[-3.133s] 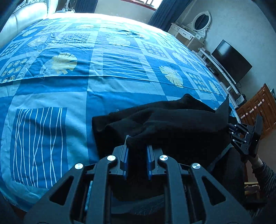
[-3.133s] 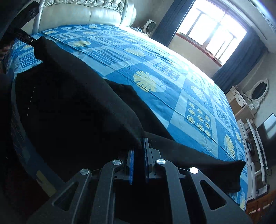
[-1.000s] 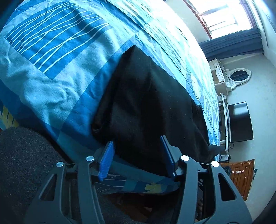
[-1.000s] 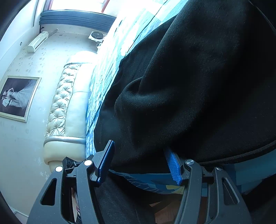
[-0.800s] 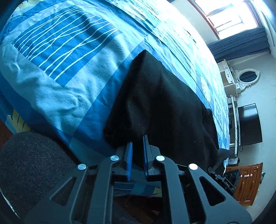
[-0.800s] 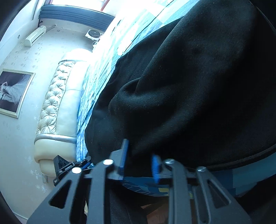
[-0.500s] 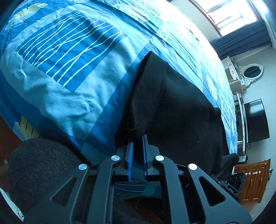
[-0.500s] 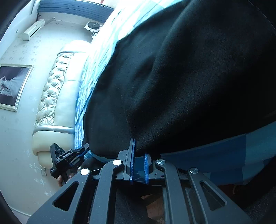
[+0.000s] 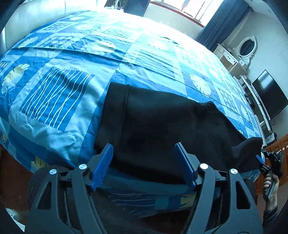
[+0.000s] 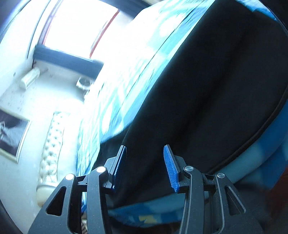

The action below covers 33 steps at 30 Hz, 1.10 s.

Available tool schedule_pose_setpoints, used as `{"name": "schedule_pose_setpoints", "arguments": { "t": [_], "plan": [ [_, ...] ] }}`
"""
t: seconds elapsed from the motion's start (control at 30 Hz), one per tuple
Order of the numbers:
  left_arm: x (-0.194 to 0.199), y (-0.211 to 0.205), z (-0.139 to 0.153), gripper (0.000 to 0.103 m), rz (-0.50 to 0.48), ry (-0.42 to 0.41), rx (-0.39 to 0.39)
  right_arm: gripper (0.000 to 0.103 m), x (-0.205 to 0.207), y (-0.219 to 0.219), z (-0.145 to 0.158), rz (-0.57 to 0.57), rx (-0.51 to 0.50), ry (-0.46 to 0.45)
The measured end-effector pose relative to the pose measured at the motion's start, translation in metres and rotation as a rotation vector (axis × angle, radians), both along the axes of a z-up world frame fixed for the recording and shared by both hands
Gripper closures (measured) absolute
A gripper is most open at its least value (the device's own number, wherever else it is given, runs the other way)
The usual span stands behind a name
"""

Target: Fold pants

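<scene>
black pants (image 9: 171, 126) folded flat at bed's (image 9: 54, 100) near edge; left claw (image 9: 144, 167) and right claw (image 10: 144, 167) opening, empty; further folds possibly left.

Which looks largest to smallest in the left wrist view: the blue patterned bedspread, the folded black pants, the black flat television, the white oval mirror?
1. blue patterned bedspread
2. folded black pants
3. black flat television
4. white oval mirror
The television and mirror stand far off, so only apparent size is ranked.

Pants (image 9: 162, 126) lie flat on bedspread (image 9: 63, 90) at bed's near edge. Headboard (image 9: 36, 16) far left. Dresser mirror (image 9: 246, 47) and TV (image 9: 270, 97) to the right, past the bed.
</scene>
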State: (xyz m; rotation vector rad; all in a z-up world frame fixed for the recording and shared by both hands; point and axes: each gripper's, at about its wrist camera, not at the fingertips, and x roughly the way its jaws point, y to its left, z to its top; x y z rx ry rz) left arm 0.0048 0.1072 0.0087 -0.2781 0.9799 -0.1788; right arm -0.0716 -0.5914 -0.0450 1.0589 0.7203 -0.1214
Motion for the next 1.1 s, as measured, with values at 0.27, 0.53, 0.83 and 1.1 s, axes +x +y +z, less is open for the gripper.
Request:
{"name": "schedule_pose_setpoints", "arguments": {
  "t": [0.27,0.53,0.83,1.1],
  "plan": [
    [0.052,-0.041,-0.025,0.024,0.010,0.054,-0.005,0.059,0.000,-0.148,-0.043,-0.371,0.024,0.054],
    [0.056,-0.041,-0.045,0.020,0.072,0.121,-0.057,0.095,0.016,-0.155,-0.043,-0.348,-0.026,0.016],
    [0.054,-0.054,-0.046,0.013,0.052,0.113,0.014,0.097,-0.065,-0.149,0.003,-0.371,-0.039,-0.111],
    [0.057,-0.060,-0.050,0.010,0.042,0.118,0.034,0.098,-0.107,-0.158,-0.068,-0.377,0.007,0.064]
  ]
}}
